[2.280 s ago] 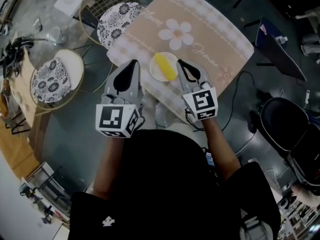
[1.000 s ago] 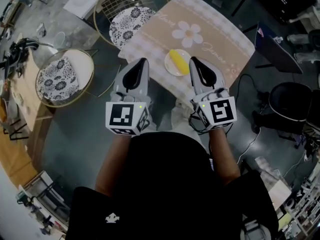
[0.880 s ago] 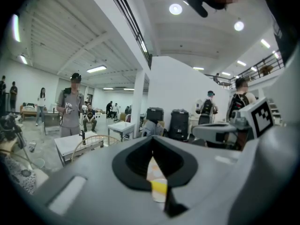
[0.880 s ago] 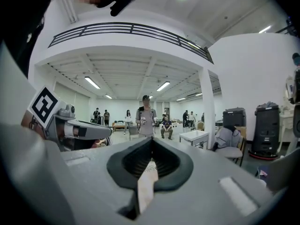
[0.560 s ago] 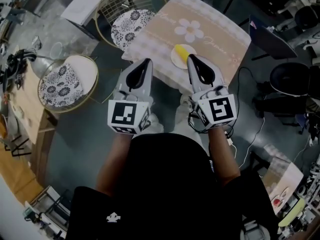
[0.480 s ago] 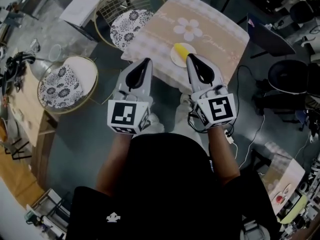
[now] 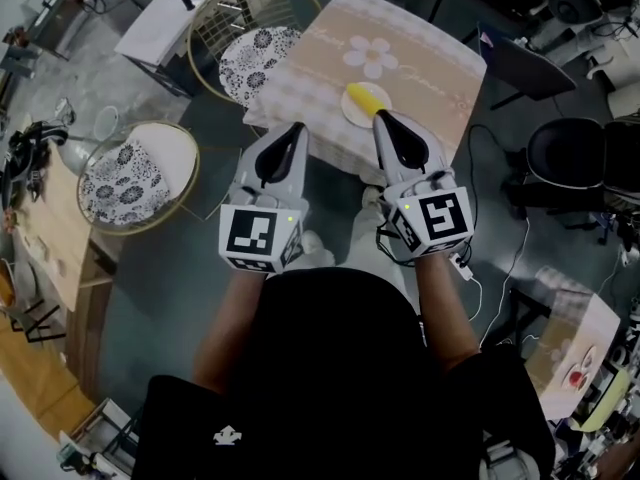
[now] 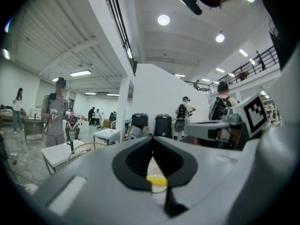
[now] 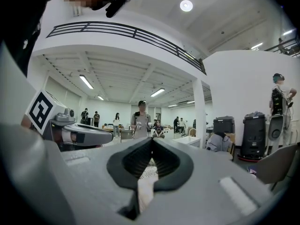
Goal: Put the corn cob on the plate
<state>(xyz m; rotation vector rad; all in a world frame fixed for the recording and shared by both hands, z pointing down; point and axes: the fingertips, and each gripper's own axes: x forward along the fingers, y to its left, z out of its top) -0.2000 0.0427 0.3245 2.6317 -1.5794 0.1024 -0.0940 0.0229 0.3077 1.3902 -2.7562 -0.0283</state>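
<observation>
The yellow corn cob [image 7: 365, 97] lies on the white plate [image 7: 349, 112] just beyond the right claw [image 7: 384, 119]. Both claws are pressed together, empty. Of the gripper views, only that of the left claw [image 8: 152, 144] glimpses it.

Left tool [image 7: 294, 128] and right tool [image 7: 381, 116] — matt grey plastic shells, black matt jaw linings, flat printed black-and-white faces on the marker cubes. Tablecloth [image 7: 425, 58]: beige checked fabric, matt, soft drape at the edge. Plate [image 7: 350, 111] white, smooth, slight sheen. Corn cob [image 7: 366, 97] yellow, looks smooth. Chairs [image 7: 213, 23] — thin gold metal wire frames, patterned cloth cushions [image 7: 255, 53]. Floor [image 7: 170, 278] grey, smooth, dull.
</observation>
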